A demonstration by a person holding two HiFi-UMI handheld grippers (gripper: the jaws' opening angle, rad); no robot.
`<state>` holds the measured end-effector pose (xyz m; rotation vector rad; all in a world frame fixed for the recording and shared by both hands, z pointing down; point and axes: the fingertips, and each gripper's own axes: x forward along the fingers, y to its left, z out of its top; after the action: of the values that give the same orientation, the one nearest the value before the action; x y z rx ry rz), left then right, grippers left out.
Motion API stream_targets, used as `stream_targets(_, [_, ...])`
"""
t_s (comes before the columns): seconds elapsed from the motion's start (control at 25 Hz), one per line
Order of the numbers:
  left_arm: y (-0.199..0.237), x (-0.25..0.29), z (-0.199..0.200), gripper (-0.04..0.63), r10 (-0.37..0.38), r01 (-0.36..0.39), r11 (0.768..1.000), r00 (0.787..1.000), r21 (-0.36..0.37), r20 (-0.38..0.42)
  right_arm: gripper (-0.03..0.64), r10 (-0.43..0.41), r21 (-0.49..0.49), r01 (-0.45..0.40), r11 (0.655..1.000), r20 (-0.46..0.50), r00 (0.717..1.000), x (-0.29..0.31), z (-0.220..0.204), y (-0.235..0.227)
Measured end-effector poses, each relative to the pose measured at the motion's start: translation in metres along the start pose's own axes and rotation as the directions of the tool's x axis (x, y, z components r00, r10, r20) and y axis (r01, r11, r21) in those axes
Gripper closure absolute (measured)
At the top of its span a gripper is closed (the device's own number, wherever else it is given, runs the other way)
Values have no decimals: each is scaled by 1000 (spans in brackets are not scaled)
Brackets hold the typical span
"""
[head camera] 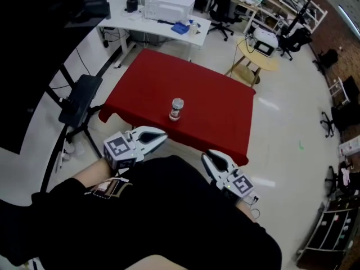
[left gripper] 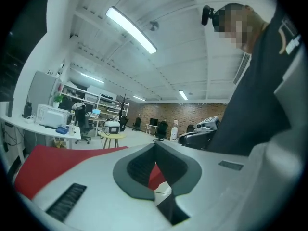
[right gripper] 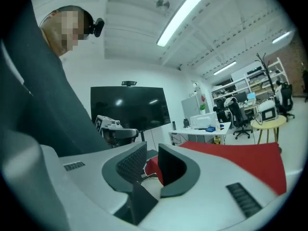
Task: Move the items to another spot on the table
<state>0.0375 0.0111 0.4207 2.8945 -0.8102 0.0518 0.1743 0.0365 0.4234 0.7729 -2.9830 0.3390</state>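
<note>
A small clear jar (head camera: 176, 109) with a silvery lid stands upright near the middle of the red-clothed table (head camera: 214, 117). Both grippers hover close to the person's dark torso, just off the table's near edge, well short of the jar. My left gripper (head camera: 163, 135) (left gripper: 155, 148) is shut, its dark pads meeting with nothing between them. The jaws of my right gripper (head camera: 207, 156) (right gripper: 151, 155) stand a narrow gap apart and hold nothing. Each gripper view shows the other gripper off to one side, and neither shows the jar.
A black stand with a flat panel (head camera: 80, 99) stands left of the table. Beyond are a white desk with a printer (head camera: 169, 7), a round wooden table (head camera: 256, 56) and office chairs. A large dark screen (right gripper: 130, 107) hangs on the wall.
</note>
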Motion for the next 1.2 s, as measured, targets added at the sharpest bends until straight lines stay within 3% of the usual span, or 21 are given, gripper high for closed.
stream_targets(0.12, [-29, 24, 8, 595, -43, 43, 999, 999, -3, 6, 612, 38, 19, -39, 999, 39, 998, -32, 1, 1])
stream_targets(0.28, [-56, 38, 25, 595, -121, 119, 992, 992, 39, 33, 617, 61, 61, -66, 996, 78, 995, -39, -1, -4])
stream_targets(0.4, [-55, 23, 20, 595, -138, 137, 989, 990, 49, 28, 617, 85, 60, -90, 994, 78, 993, -20, -3, 5])
stream_targets(0.6, [-31, -19, -3, 595, -95, 95, 994, 995, -51, 4, 617, 106, 90, -107, 990, 24, 994, 21, -17, 28])
stream_targets(0.76, [-25, -26, -14, 595, -105, 104, 983, 995, -152, 5, 617, 136, 91, -133, 987, -28, 990, 34, -17, 41])
stream_targets(1.2, [-30, -26, -22, 595, -154, 150, 973, 988, -174, -7, 617, 124, 80, -121, 989, -33, 992, 35, -24, 51])
